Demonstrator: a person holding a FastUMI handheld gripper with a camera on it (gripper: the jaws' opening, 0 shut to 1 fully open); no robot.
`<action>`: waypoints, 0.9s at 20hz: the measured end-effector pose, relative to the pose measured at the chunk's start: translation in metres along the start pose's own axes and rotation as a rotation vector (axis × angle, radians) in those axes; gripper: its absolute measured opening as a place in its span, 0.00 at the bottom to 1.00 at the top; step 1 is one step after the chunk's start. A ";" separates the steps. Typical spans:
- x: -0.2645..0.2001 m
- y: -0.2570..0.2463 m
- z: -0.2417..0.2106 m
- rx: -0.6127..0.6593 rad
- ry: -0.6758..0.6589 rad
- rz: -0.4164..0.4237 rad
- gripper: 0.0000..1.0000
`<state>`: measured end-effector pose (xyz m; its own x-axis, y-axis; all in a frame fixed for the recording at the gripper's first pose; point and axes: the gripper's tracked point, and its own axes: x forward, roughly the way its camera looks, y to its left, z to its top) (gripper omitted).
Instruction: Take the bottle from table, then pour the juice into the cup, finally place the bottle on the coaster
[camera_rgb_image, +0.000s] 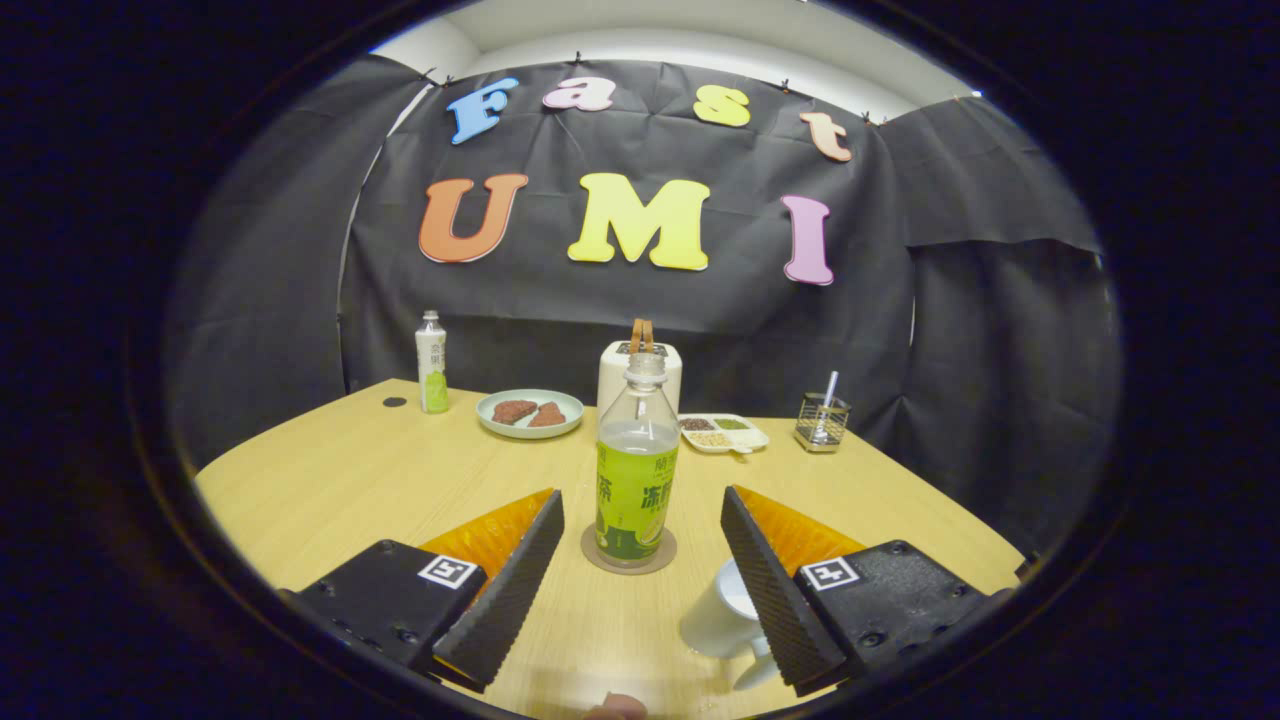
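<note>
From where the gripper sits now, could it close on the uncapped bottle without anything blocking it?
Probably yes. The gripper is open, and the uncapped bottle stands upright on the coaster just ahead, in line with the gap. The white cup sits low beside one finger, off that line.

1. Single view: fisheye camera riding on the hand-held gripper (642, 520), looking forward along its two fingers, which sit wide apart and touch nothing.
2. Height: low over the table (330, 480), angled slightly down, roughly level with the bottle (637, 465) shoulder.
3. Range: close. The bottle on its coaster (600, 555) stands just ahead of the fingertips, centred between them; the cup (718, 618) is partly behind the right finger.
4. Facing: the booth's back wall, with the far table edge and the toaster (612, 375) beyond the bottle.
</note>
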<state>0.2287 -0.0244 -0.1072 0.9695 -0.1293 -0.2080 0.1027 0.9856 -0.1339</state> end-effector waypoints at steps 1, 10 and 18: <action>-0.012 -0.002 0.001 0.002 -0.006 -0.008 1.00; -0.129 -0.038 -0.004 0.043 -0.038 -0.003 1.00; -0.208 -0.026 0.019 0.069 -0.116 0.028 1.00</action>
<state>0.0289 -0.0211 -0.0417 0.9910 -0.0923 -0.0971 0.0866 0.9943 -0.0622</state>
